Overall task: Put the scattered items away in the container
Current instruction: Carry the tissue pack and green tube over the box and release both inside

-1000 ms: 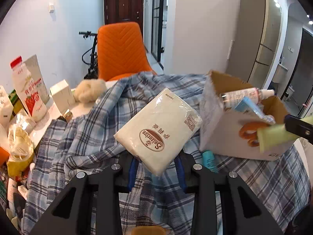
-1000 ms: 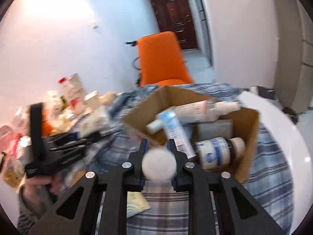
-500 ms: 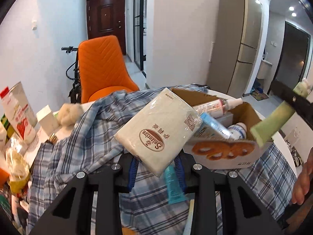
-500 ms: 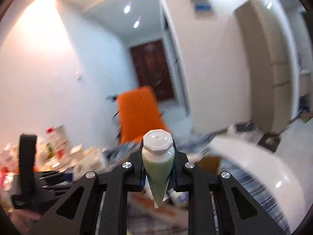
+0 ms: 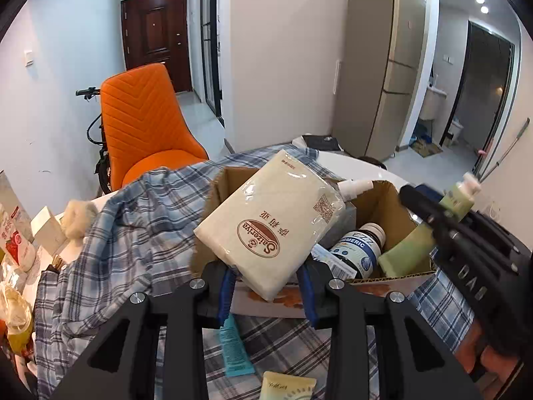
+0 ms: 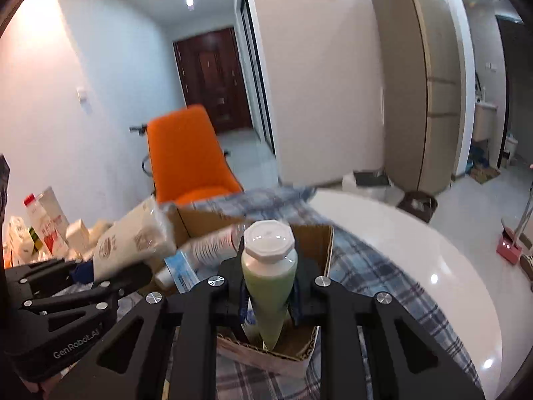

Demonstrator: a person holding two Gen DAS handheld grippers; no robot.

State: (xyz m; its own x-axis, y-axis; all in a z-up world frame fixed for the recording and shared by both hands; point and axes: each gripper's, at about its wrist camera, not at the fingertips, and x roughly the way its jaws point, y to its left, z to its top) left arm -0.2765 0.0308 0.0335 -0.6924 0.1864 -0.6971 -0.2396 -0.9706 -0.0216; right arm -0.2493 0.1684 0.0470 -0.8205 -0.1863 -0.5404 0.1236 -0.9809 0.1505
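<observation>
My left gripper is shut on a cream tissue pack with a brown oval logo, held tilted over the near left part of the open cardboard box. My right gripper is shut on a pale green tube with a white cap, cap end up, its flat end down inside the box. In the left wrist view that tube leans in at the box's right side. A blue-labelled bottle and a white spray bottle lie in the box.
The box stands on a blue plaid shirt spread over a white round table. A teal tube and a cream tube lie on the cloth near me. Cartons, packets and a fluffy ball crowd the left. An orange chair stands behind.
The left gripper carried the tissue pack rightward to over the box. The right gripper swung the green tube upright and lowered its flat end into the box.
</observation>
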